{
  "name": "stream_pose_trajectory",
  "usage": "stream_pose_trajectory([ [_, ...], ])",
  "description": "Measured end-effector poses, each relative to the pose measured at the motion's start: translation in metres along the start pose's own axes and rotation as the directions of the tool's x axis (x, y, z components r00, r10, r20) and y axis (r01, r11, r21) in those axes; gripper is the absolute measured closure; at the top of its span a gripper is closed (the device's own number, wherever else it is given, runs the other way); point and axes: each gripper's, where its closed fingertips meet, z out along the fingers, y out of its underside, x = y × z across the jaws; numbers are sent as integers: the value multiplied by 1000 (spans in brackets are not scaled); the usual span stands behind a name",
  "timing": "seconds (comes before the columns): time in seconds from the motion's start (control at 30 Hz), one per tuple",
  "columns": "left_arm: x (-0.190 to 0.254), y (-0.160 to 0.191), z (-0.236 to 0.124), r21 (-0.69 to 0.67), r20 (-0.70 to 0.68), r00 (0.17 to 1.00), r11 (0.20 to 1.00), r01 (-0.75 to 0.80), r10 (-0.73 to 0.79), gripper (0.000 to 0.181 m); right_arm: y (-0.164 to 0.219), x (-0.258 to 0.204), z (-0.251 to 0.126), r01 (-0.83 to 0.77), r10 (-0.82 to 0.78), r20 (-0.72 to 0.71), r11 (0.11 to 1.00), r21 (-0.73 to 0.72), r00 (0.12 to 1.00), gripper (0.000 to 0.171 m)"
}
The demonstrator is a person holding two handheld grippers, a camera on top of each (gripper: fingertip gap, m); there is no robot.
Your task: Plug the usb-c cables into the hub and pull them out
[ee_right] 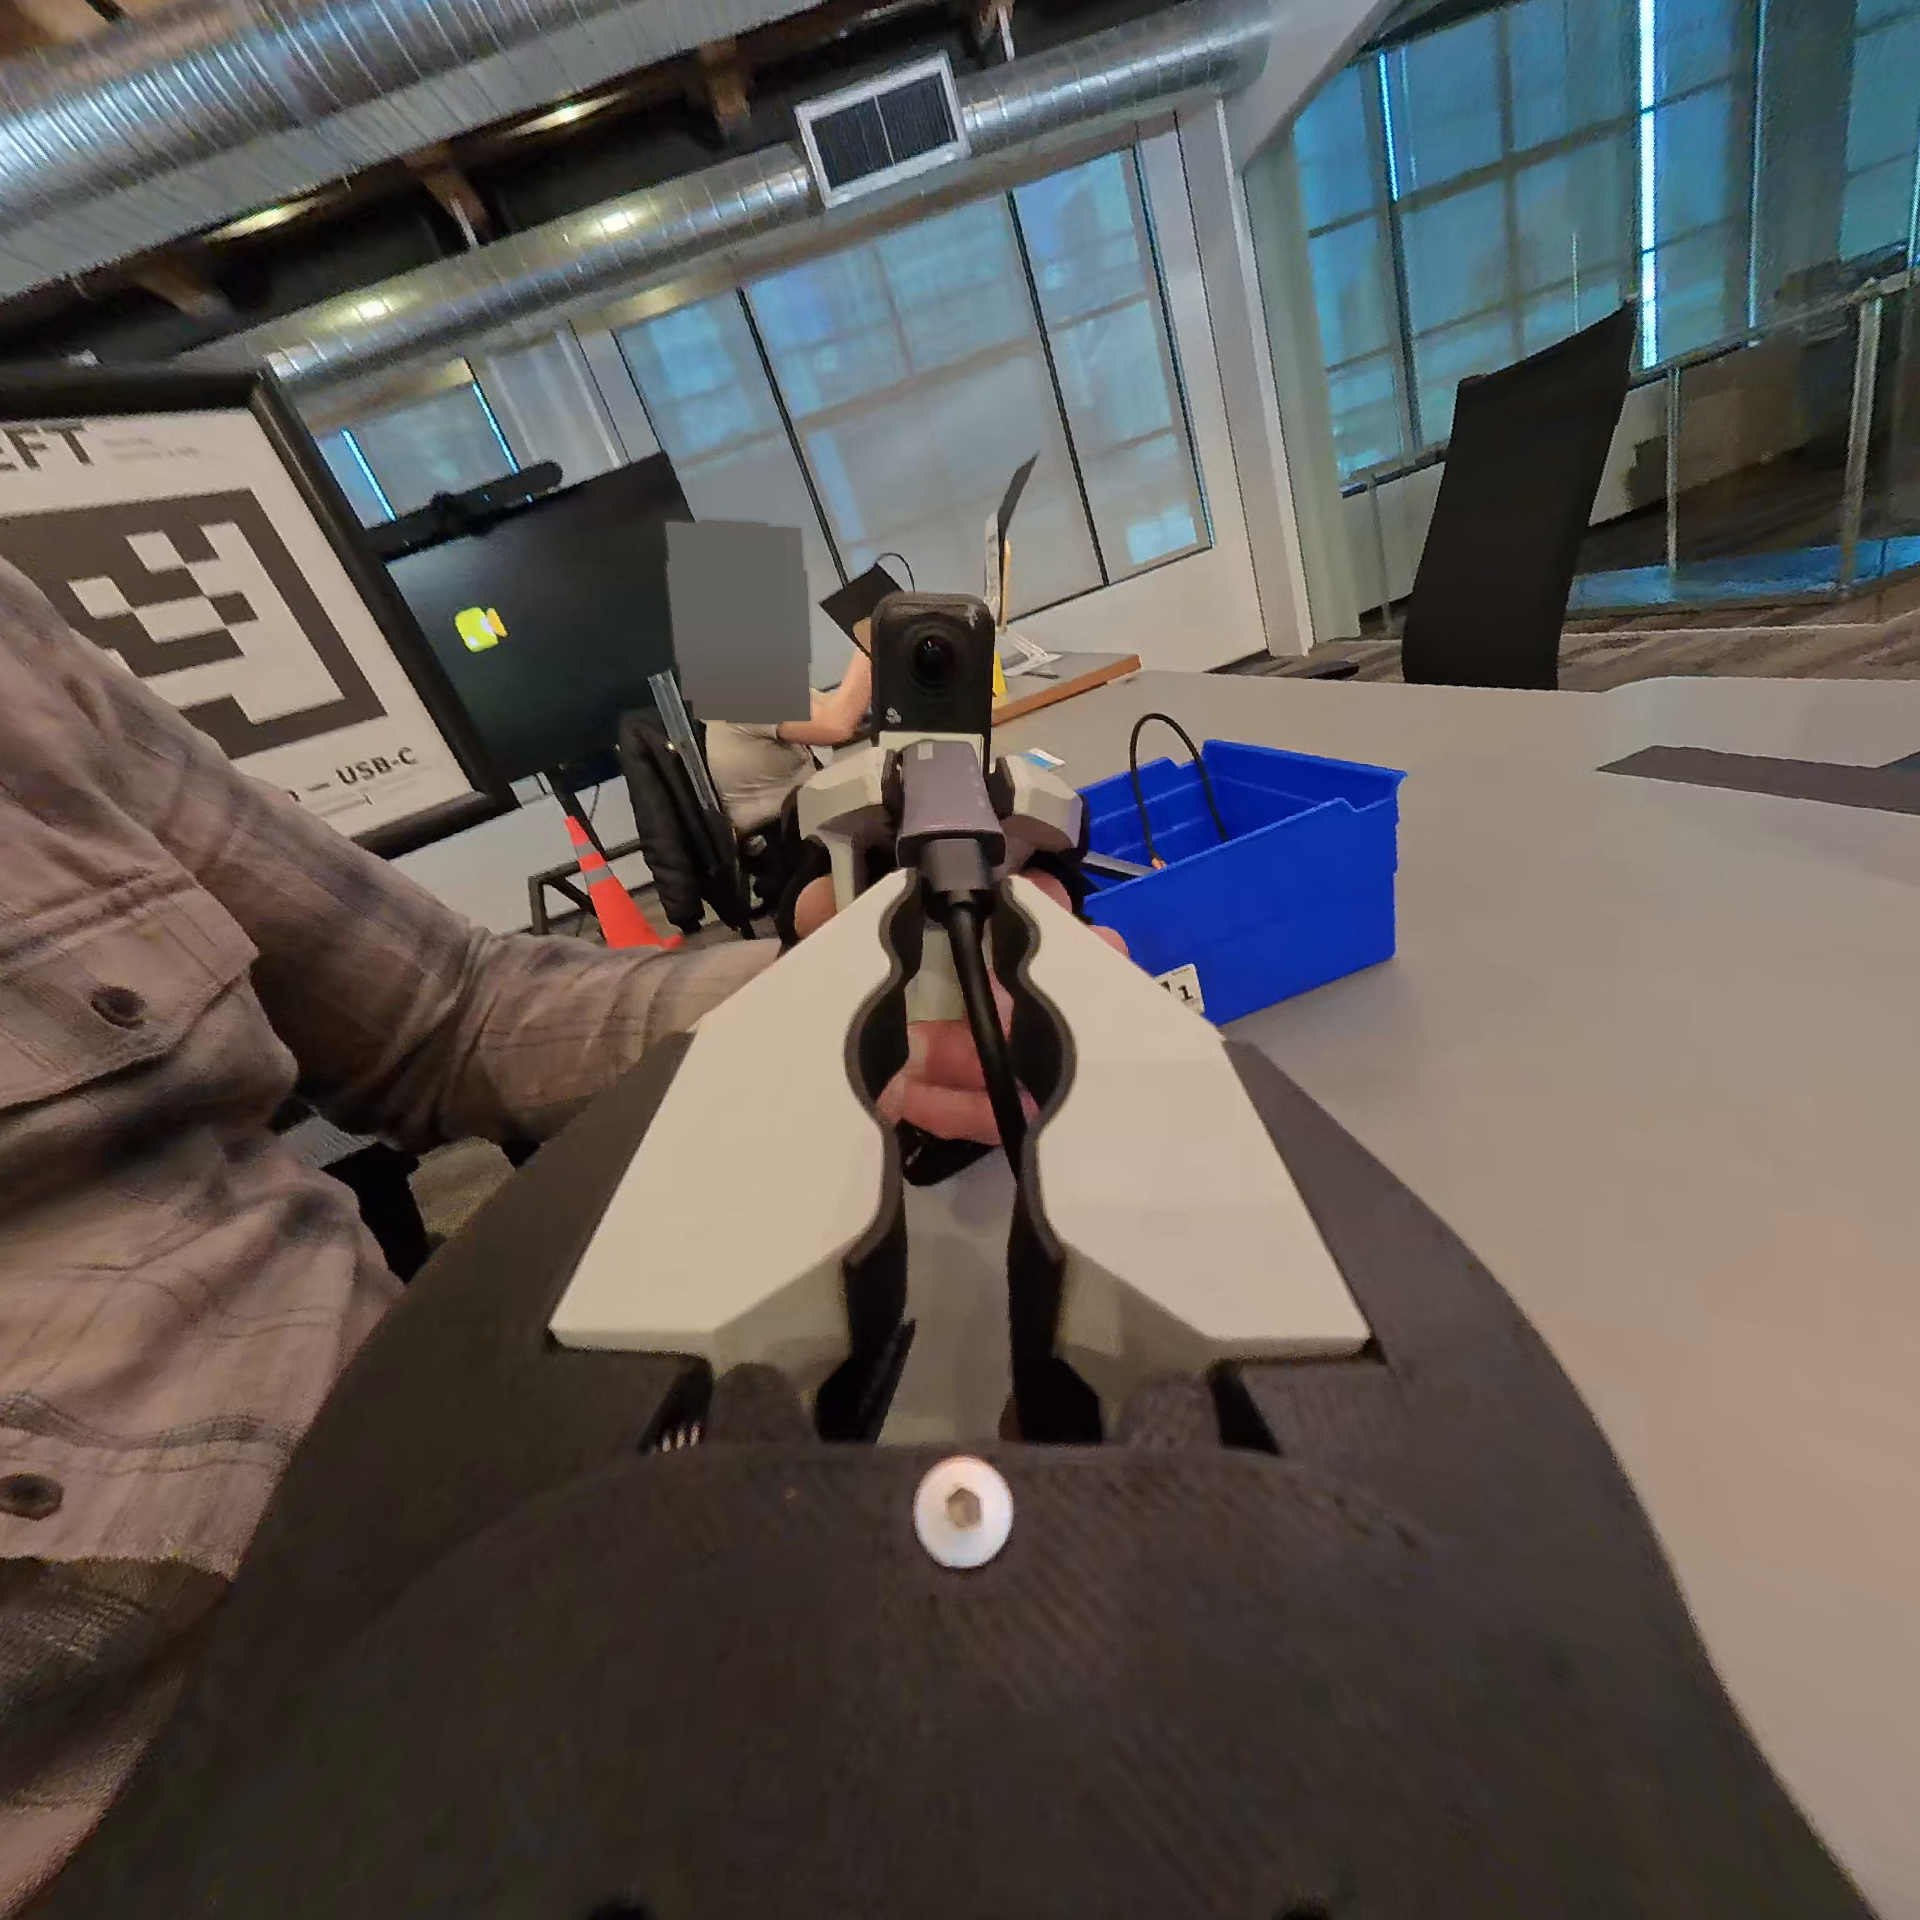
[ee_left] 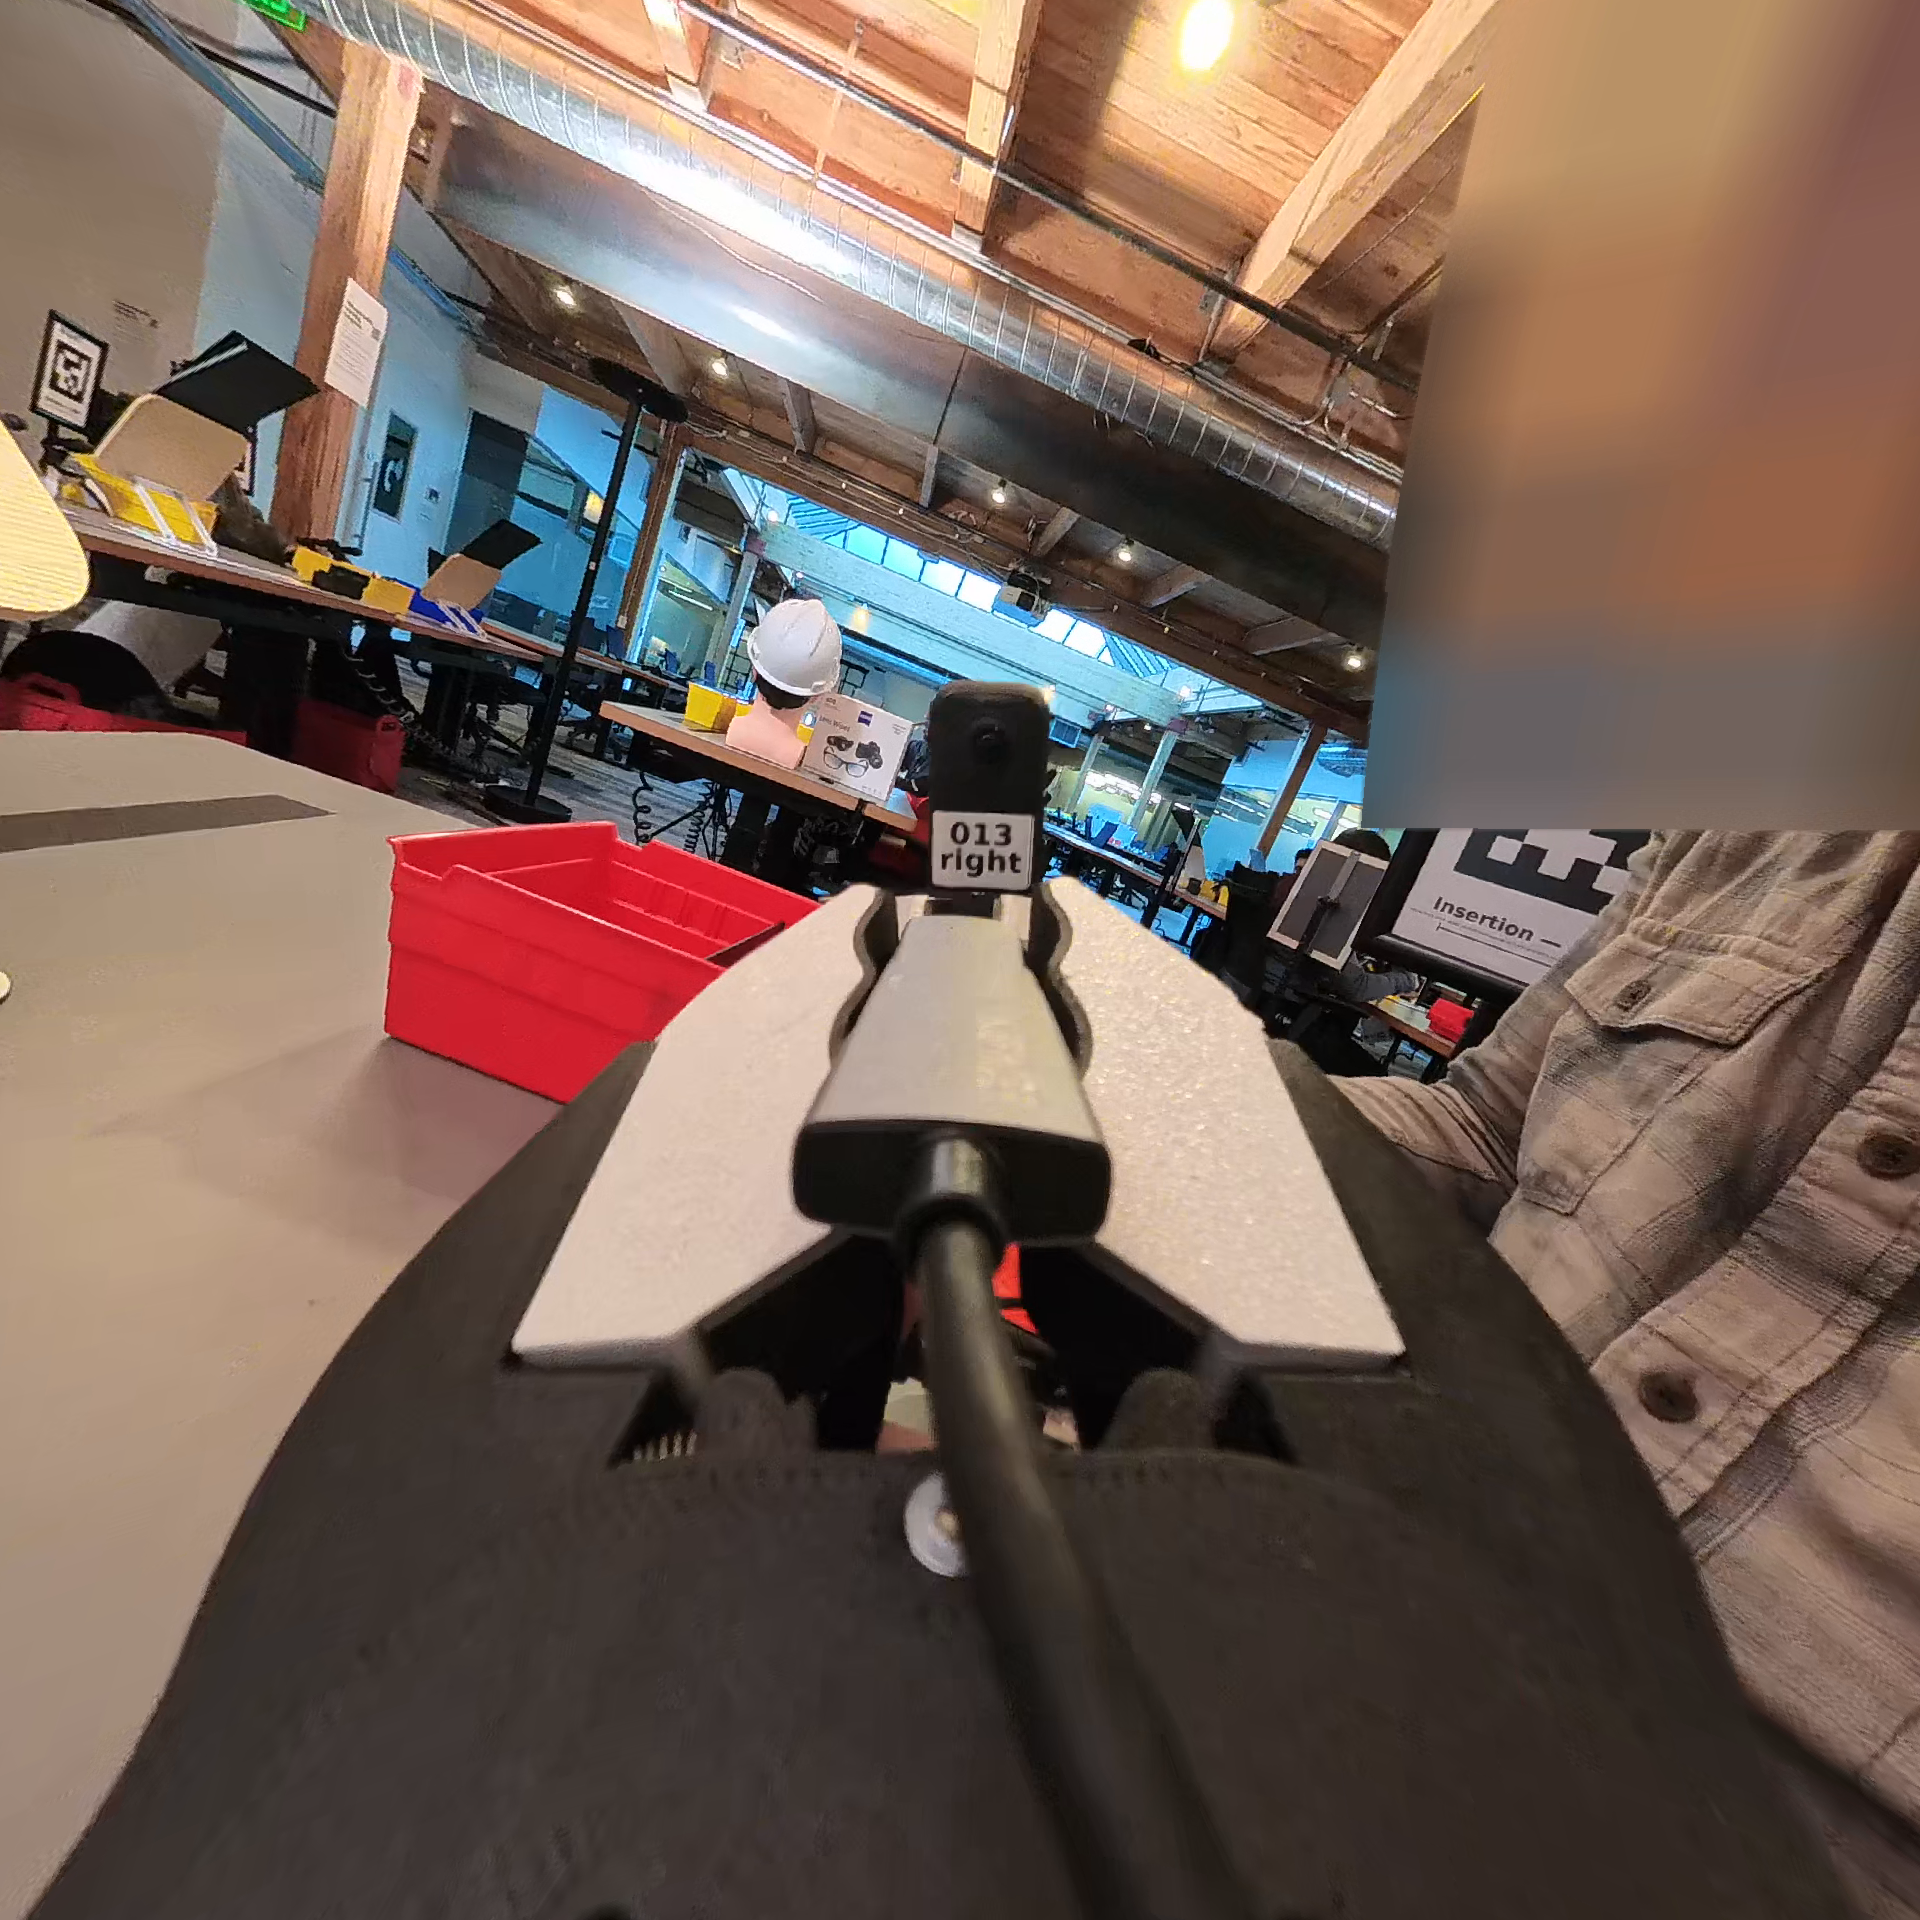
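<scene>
1. Grey desk [ee_right: 1558, 935], open workshop behind; blue plastic bin [ee_right: 1262, 873] at mid-right of the right wrist view, red plastic bin [ee_left: 540, 956] at mid-left of the left.
2. Left gripper [ee_left: 961, 997]: jaws clamped on the grey metal hub [ee_left: 961, 1049], frame centre.
3. Right gripper [ee_right: 956, 935]: jaws narrow, pinching the black usb-c cable [ee_right: 982, 1029] at its plug, seated in the hub's end.
4. Risk: an off-axis pull bends the connector; the plug slips from smooth jaws; the hub twists.

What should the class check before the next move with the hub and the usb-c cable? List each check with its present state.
1. Left gripper clamps the hub: ok.
2. Right gripper closed on the plug end of the usb-c cable: ok.
3. Plug lined up end-on with the hub: ok.
4. Plug fully seated in the port: cannot tell.
5. Blue bin stands apart from both grippers: ok.
</scene>
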Motion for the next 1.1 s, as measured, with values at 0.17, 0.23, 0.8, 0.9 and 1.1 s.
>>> stream_pose_trajectory([
  [0.17, 1, -3, 0, 25, -8, 1000, 1000, 15, -15, 156, -6, -2, 1, -29, 28, 10, 998, 47, 1000, 162],
  [0.23, 1, -3, 0, 28, -7, 1000, 999, 18, -18, 156, -5, -1, 1, -22, 22, 0, 999, 41, 1000, 161],
  [0.8, 2, 3, 3, 10, -4, 1000, 1000, 14, -14, 156, -3, -3, 1, 36, -36, -2, 999, 24, 999, 161],
  [0.9, 2, 3, 4, 0, 6, 1000, 1000, -1, 1, 156, -4, -4, 0, 55, -55, -6, 998, 22, 998, 161],
  [1.1, 4, 0, 5, -26, 16, 999, 999, -30, 30, 156, -6, -6, 0, 92, -91, -15, 996, 19, 996, 161],
])
